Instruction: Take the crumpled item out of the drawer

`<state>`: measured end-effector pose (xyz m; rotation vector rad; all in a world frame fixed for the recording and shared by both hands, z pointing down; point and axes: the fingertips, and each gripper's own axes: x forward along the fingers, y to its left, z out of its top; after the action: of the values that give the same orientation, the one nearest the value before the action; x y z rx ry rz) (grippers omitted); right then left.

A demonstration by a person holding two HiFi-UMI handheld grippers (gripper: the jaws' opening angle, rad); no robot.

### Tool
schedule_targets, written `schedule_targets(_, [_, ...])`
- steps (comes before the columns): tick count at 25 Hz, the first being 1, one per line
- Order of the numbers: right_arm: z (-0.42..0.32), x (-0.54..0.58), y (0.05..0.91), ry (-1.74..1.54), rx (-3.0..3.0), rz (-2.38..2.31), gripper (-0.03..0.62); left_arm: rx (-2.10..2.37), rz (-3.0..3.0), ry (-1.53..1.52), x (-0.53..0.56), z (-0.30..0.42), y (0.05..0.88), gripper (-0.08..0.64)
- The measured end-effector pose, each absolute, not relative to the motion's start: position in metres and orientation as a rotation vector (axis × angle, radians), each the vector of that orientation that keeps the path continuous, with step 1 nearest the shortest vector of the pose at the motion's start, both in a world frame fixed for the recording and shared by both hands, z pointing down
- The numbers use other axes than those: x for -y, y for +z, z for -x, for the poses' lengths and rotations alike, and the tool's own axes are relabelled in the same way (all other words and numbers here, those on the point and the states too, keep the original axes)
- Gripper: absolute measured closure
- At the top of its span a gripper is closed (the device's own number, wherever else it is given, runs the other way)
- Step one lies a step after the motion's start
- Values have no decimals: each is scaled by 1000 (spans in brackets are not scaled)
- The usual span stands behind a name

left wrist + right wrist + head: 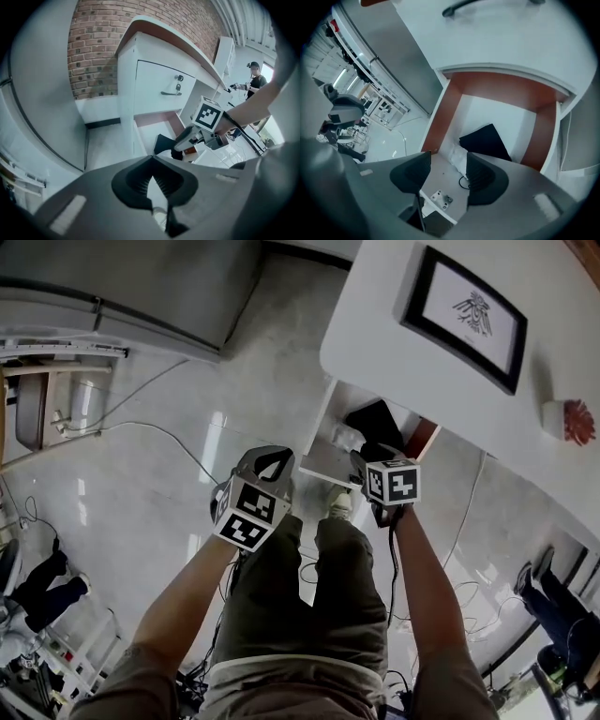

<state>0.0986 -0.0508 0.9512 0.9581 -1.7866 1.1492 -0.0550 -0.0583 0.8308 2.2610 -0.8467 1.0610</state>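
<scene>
Legs (309, 596) are filling the bottom of the head view. Above them the left gripper (270, 463) is hanging beside the open drawer (323, 465), and the right gripper (367, 457) is reaching over its front edge.

In the left gripper view, its jaws are sitting pinched together on nothing.

In the right gripper view, the jaws are standing wide. The white crumpled item (458, 157) is lying by the drawer's front edge, right against a flat black item (485, 140). I'm guessing a sloppy pinch is going to drag the black one out too.
</scene>
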Motion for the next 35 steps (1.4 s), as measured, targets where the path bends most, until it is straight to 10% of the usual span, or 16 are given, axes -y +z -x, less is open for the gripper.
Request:
schedule_targets(11, [-96, 58, 1044, 1161, 1698, -854, 336, 886, -2224, 1057, 73, 73, 886, 560])
schedule_targets(20, [-103, 57, 1057, 1227, 1642, -887, 500, 903, -2189, 1050, 73, 76, 891, 560])
schedule_targets(35, [-106, 49, 861, 1261, 1833, -1067, 519, 934, -2203, 1000, 63, 81, 767, 560])
